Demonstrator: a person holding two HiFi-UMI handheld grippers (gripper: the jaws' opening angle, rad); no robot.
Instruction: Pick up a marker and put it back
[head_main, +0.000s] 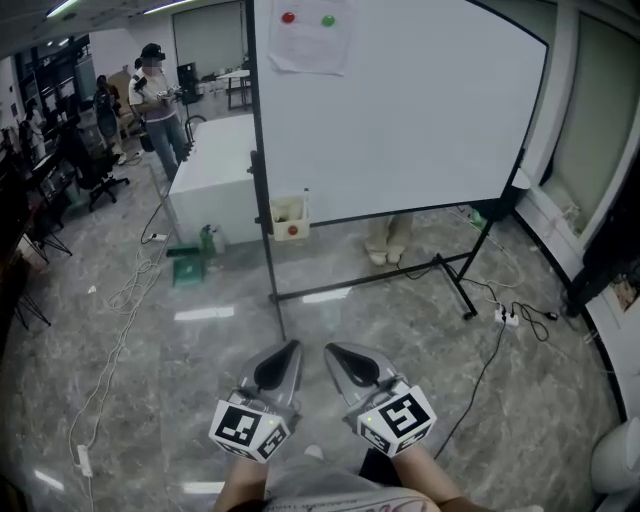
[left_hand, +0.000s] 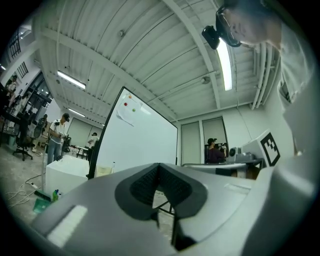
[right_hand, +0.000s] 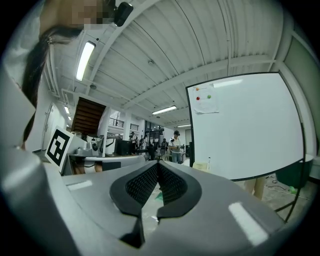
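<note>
A big whiteboard (head_main: 400, 110) stands on a black frame ahead of me. At its lower left corner hangs a small beige holder box (head_main: 289, 220), and a thin white marker (head_main: 305, 203) stands upright at its right side. My left gripper (head_main: 293, 346) and right gripper (head_main: 329, 350) are low and close to me, side by side, well short of the board. Both have jaws shut with nothing between them. The left gripper view shows its shut tips (left_hand: 159, 167) below the whiteboard (left_hand: 140, 142). In the right gripper view, the shut tips (right_hand: 158, 165) sit left of the whiteboard (right_hand: 245, 125) and holder box (right_hand: 201, 166).
The board's black legs (head_main: 462, 288) spread over the glossy floor. A white block (head_main: 213, 180) stands behind the board's left side, with a green bottle (head_main: 207, 240) beside it. Cables and a power strip (head_main: 507, 318) lie at right. A person (head_main: 158, 95) stands far back left.
</note>
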